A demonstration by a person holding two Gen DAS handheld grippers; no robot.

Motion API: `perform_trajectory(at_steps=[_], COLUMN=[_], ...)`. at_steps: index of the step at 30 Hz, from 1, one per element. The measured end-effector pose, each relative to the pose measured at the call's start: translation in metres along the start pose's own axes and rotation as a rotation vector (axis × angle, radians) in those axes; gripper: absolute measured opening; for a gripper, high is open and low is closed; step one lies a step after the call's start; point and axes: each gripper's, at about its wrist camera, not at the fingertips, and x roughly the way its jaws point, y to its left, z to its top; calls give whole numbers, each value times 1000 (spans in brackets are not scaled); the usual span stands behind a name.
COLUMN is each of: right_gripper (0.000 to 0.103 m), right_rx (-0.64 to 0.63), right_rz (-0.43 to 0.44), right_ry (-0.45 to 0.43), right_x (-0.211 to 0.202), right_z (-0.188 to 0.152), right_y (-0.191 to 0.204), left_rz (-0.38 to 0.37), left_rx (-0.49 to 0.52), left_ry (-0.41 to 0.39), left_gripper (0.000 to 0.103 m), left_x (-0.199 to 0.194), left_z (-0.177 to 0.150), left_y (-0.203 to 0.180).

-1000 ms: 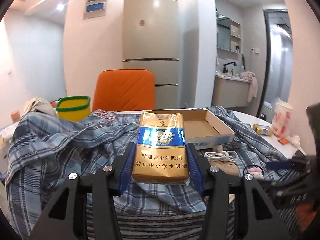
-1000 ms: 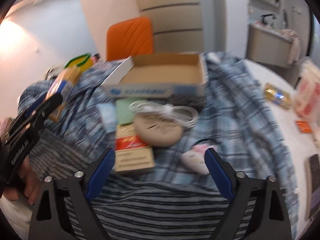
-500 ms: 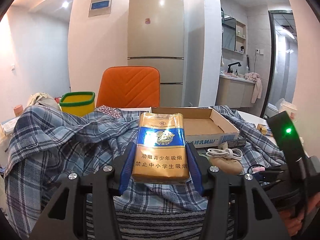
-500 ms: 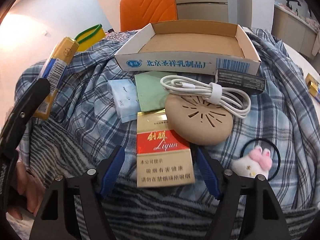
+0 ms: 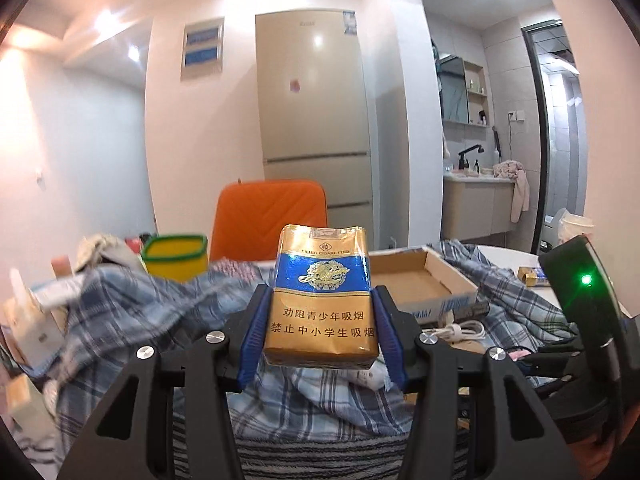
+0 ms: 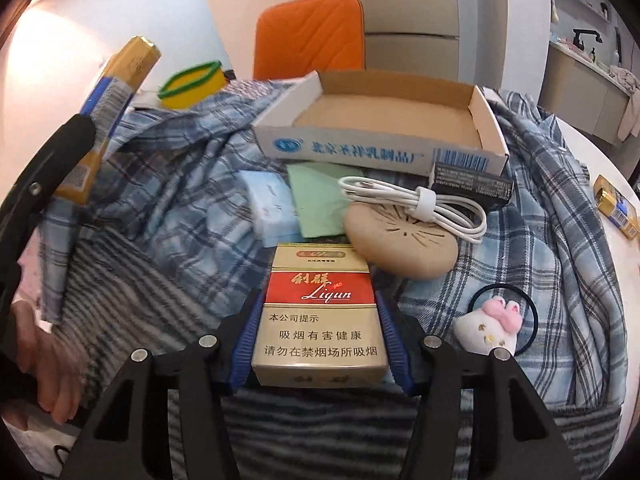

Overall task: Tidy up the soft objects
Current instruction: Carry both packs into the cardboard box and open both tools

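Observation:
My left gripper (image 5: 322, 330) is shut on a gold and blue soft cigarette pack (image 5: 322, 296) and holds it upright above the plaid cloth (image 5: 132, 308); the pack also shows at the left of the right wrist view (image 6: 116, 84). My right gripper (image 6: 318, 340) is closed around a red and gold Liqun cigarette pack (image 6: 320, 312) that lies on the plaid cloth (image 6: 180, 200). An open cardboard tray (image 6: 384, 152) sits behind it, empty inside.
Near the red pack lie a tan round pad (image 6: 400, 240), a white coiled cable (image 6: 424, 202), a green sheet (image 6: 320, 200), a blue tissue pack (image 6: 268, 204), a black box (image 6: 472, 184) and a plush hair tie (image 6: 492, 324). A yellow bin (image 6: 192, 84) and orange chair (image 6: 312, 36) stand behind.
My right gripper has moved forward and down to the red pack and closed around it. My left gripper has lifted the gold and blue pack higher.

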Motion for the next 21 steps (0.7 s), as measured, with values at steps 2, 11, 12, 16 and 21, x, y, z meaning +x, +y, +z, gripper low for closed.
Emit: perform_trajectory(at_steps=[2, 11, 12, 16, 21], right_gripper=[57, 57, 57, 57, 57], right_rx=[-12, -87, -82, -71, -53], right_rz=[-3, -160, -170, -242, -311], right_ry=[-39, -374, -413, -579, -776], right_x=[-11, -77, -84, -107, -121], right_z=[0, 32, 38, 60, 86], right_y=[4, 21, 20, 16, 3], left_rz=[-8, -16, -14, -1, -27], left_rx=[2, -35, -36, -30, -24], left_ry=[-13, -115, -134, -221, -297], left_gripper=[49, 49, 49, 49, 49], left_x=[-3, -4, -5, -1, 16], left_z=[5, 44, 49, 69, 87], left_y=[0, 7, 7, 2, -4])
